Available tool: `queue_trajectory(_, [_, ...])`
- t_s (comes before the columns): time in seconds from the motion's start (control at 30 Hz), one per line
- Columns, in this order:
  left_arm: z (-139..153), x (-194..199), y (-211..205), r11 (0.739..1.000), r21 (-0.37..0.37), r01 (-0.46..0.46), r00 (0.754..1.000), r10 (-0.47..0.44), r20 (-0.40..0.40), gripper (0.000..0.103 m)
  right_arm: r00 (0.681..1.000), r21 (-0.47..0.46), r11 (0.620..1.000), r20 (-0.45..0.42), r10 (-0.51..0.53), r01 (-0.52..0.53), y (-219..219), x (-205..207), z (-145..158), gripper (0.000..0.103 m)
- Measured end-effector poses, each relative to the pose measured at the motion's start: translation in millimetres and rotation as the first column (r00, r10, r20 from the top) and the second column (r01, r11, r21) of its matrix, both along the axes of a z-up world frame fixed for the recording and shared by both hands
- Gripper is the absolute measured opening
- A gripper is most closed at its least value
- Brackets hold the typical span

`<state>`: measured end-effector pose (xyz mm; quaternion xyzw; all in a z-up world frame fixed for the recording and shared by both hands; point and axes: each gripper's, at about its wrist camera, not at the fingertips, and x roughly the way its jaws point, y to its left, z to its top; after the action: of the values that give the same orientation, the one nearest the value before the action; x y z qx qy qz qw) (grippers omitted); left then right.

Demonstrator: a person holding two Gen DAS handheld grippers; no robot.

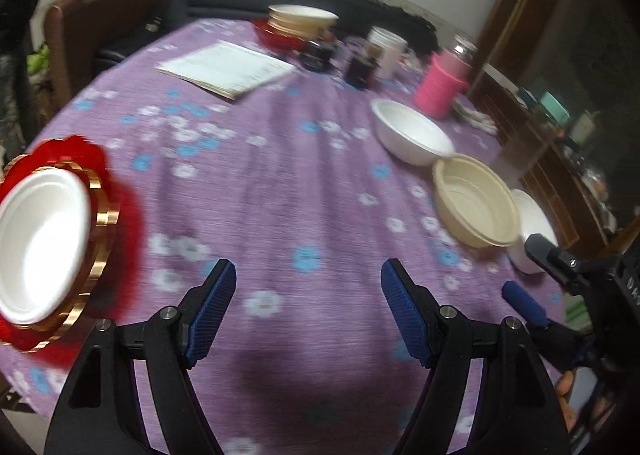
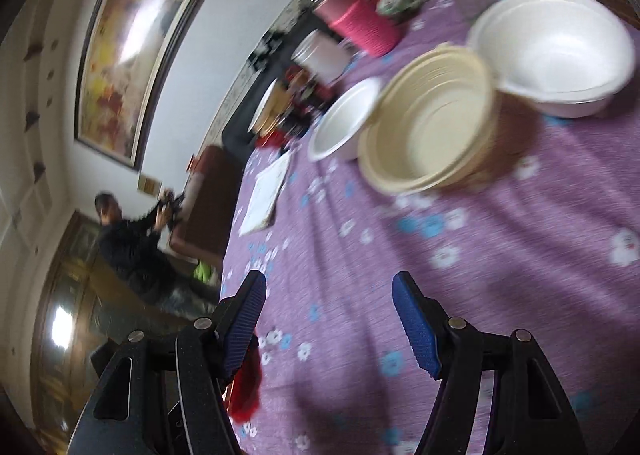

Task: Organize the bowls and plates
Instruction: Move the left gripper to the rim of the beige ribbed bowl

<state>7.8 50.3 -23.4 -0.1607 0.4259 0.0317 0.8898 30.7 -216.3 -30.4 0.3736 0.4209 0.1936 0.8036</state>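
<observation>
A white foam bowl (image 1: pixel 38 243) sits on gold plates (image 1: pixel 105 231) on a red plate (image 1: pixel 124 191) at the left. To the right lie a white bowl (image 1: pixel 410 133), a beige bowl (image 1: pixel 474 201) and another white bowl (image 1: pixel 534 229). My left gripper (image 1: pixel 308 287) is open and empty above the purple cloth. My right gripper (image 1: pixel 528 279) shows at the right edge. In the right wrist view my right gripper (image 2: pixel 330 307) is open and empty, short of the beige bowl (image 2: pixel 428 121) flanked by white bowls (image 2: pixel 554 51) (image 2: pixel 344 121).
A stack of bowls on a red plate (image 1: pixel 300 21), papers (image 1: pixel 226 67), a pink cup (image 1: pixel 440 85), a white cup (image 1: pixel 386 49) and dark jars (image 1: pixel 362 69) stand at the far side. A brown chair (image 1: pixel 100 27) and a person (image 2: pixel 128 239) are beyond the table.
</observation>
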Motion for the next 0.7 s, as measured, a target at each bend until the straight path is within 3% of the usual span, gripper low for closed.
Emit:
queue_trajectory(0.3, [-12,53,-40,0.997,-0.056,0.051,0.996,-0.055,-0.072,0.075,0.992,0.059,0.991,-0.050,-0.113,0.116,-58,18,-11,0.069])
queue_trajectory(0.7, [-21,111,-82,0.996,-0.051,0.075,0.995,-0.079,-0.064,0.074,0.986,0.040,0.988,-0.077,-0.145,0.149,-66,55,-18,0.066])
